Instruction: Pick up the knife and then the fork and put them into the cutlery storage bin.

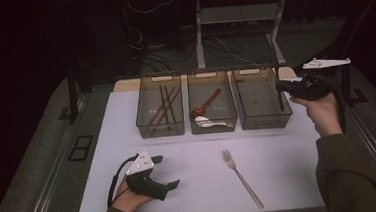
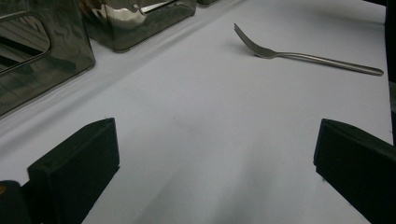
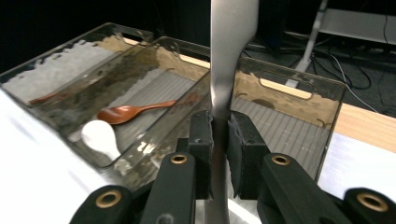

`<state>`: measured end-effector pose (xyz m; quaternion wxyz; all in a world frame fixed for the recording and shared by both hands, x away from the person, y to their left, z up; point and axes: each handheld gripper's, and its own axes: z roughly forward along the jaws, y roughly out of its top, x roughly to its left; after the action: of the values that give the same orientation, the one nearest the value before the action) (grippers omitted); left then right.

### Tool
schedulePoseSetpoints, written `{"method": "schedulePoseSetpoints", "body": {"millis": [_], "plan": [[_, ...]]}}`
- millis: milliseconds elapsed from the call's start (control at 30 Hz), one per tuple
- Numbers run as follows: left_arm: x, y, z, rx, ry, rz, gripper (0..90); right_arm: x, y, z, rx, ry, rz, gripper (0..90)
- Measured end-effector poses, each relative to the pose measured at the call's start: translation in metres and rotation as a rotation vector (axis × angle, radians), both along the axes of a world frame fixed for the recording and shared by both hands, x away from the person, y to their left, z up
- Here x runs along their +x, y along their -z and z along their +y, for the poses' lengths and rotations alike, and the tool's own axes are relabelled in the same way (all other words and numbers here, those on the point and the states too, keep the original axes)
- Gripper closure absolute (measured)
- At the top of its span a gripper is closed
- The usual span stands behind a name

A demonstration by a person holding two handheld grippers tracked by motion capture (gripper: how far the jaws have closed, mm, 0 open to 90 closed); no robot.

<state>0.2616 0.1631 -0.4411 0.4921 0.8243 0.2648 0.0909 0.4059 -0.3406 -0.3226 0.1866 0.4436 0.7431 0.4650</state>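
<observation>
Steel utensil handle [image 3: 223, 93] clamped upright between pads of right claw [image 3: 220, 140], poised above rightmost smoky plastic bin [image 1: 262, 101] at far edge of white bench [image 1: 196, 185]. Working end hidden; cannot tell which utensil. Left claw [image 2: 210, 158] resting low on bench, jaws wide apart, nothing between. Fork [image 1: 241, 177] lying loose on bench. Wooden spoon [image 1: 205, 105] and white spoon [image 1: 211, 122] in middle bin [image 1: 214, 126]. No readable writing anywhere.

My two claws are black, each with a grey three-cornered plate [image 1: 141, 163] on top. Gold rings [image 3: 178, 159] shine. My sleeves [image 1: 348, 175] are olive green.
</observation>
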Motion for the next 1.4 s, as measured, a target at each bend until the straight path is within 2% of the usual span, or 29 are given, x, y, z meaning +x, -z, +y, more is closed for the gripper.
{"method": "schedulePoseSetpoints", "body": {"millis": [133,233,400,933,1067,1400], "plan": [[0.0,0.0,0.001,0.0,-0.002,-0.001,0.0,0.012,0.008,0.0,-0.002,0.015,0.029,79.6],[0.0,0.0,0.002,-0.001,-0.003,0.001,0.0,0.019,0.015,0.0,-0.023,0.021,0.035,79.5],[-0.001,0.0,0.001,0.001,0.003,-0.001,0.0,0.026,0.024,-0.001,-0.047,0.031,0.073,79.5],[-0.001,-0.001,0.0,-0.001,0.004,0.001,0.0,0.04,0.044,0.002,-0.141,0.058,0.222,79.5],[-0.001,0.0,0.0,0.0,0.006,0.001,0.0,0.043,0.049,0.004,-0.173,0.049,0.259,79.4],[-0.001,0.0,0.0,-0.003,0.008,0.003,0.0,0.05,0.061,0.009,-0.205,0.055,0.323,79.4]]}}
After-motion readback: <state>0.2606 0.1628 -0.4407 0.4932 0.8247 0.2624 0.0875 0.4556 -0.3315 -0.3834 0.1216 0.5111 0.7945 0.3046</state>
